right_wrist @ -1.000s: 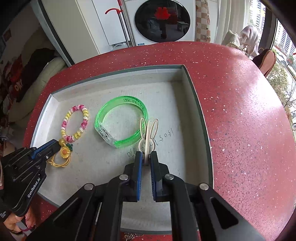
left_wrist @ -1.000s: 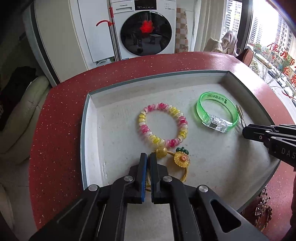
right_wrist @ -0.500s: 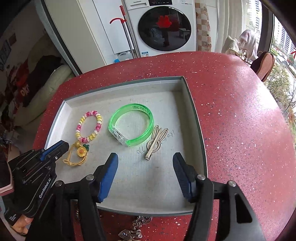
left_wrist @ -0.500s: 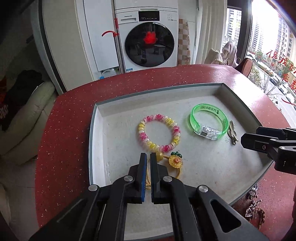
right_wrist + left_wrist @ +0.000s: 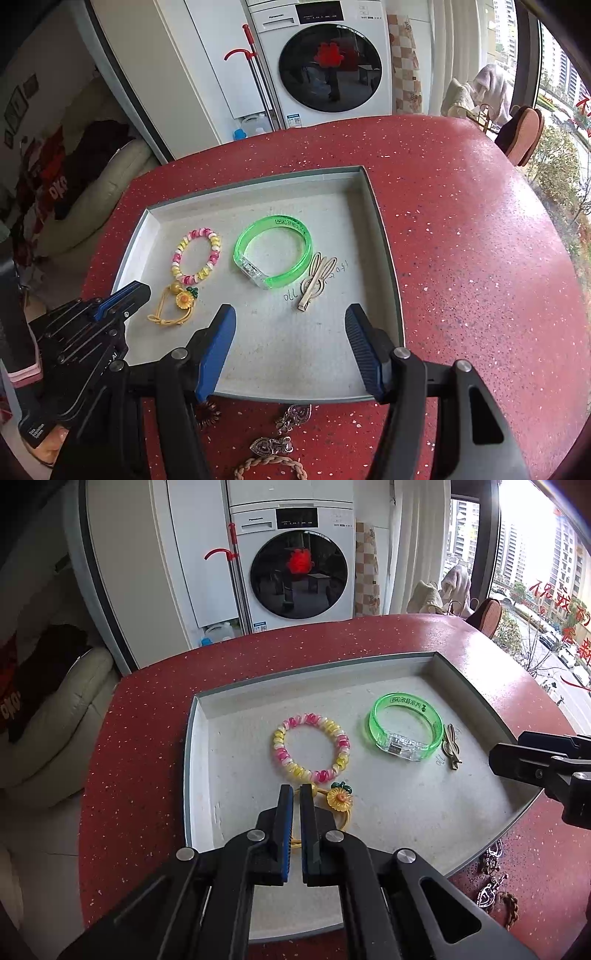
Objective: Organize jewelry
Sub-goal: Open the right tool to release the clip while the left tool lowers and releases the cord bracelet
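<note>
A grey tray (image 5: 199, 775) (image 5: 384, 266) on the red table holds a pink-and-yellow bead bracelet (image 5: 312, 747) (image 5: 195, 254), a green bangle (image 5: 404, 725) (image 5: 273, 254), a beige rabbit hair clip (image 5: 451, 747) (image 5: 314, 282) and a yellow flower hair tie (image 5: 338, 799) (image 5: 177, 306). My left gripper (image 5: 295, 794) (image 5: 142, 288) is shut and empty above the hair tie's cord. My right gripper (image 5: 290, 317) (image 5: 496, 755) is open and empty, drawn back above the tray's near edge.
Silver heart pendants (image 5: 291, 415) (image 5: 487, 890), a braided brown bracelet (image 5: 269, 467) and a dark spiky piece (image 5: 207, 411) lie on the red table in front of the tray. A washing machine (image 5: 295, 565) stands beyond the table.
My right gripper opened, let go of the rabbit hair clip in the tray and pulled back. My left gripper stayed shut and drew back and up from the hair tie.
</note>
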### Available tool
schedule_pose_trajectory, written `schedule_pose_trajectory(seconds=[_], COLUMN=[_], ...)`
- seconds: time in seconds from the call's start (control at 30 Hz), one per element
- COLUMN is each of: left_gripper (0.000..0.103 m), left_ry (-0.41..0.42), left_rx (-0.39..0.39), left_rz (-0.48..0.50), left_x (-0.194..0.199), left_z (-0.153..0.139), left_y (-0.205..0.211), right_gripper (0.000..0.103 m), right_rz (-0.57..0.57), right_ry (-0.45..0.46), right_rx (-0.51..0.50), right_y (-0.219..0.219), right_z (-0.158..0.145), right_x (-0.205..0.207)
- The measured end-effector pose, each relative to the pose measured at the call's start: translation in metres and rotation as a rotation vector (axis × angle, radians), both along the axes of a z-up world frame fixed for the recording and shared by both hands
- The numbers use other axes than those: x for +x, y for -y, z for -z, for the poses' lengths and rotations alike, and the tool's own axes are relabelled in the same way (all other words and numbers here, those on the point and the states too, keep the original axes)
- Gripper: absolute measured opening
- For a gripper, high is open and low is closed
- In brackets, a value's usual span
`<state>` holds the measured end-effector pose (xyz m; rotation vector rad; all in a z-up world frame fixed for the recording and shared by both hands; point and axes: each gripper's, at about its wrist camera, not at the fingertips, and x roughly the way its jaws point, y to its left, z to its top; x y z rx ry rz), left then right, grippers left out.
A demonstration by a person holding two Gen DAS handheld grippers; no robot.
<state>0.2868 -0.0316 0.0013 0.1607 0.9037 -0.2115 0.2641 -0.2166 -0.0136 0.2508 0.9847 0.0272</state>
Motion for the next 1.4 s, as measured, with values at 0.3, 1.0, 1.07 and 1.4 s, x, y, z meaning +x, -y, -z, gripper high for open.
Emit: schedule_pose_trajectory(seconds=[0.3,1.0,1.07,1.4], left_gripper=[0.021,0.022,0.099,0.103], left_ry=[0.007,0.015,0.012,0.014], left_rx=[-0.024,-0.097,-0.102,-0.111], left_rz=[-0.041,-0.061,-0.061,-0.084], left_x=[-0.007,-0.043,-0.047,-0.032], left_z=[-0.008,-0.031,-0.032,0.016], left_y=[-0.012,-0.038,-0.04,-0.033], right_gripper=[0.065,0.08,0.083,0.09], right_rz=[0.01,0.009,0.011,0.03], right_ry=[0.01,0.047,0.052,0.106], right_rx=[-0.002,0.014,0.021,0.02], right_y=[0.004,0.0,0.0,-0.003], right_z=[-0.007,-0.024,-0.025,-0.03], right_x=[-0.01,-0.048,-0.051,-0.065])
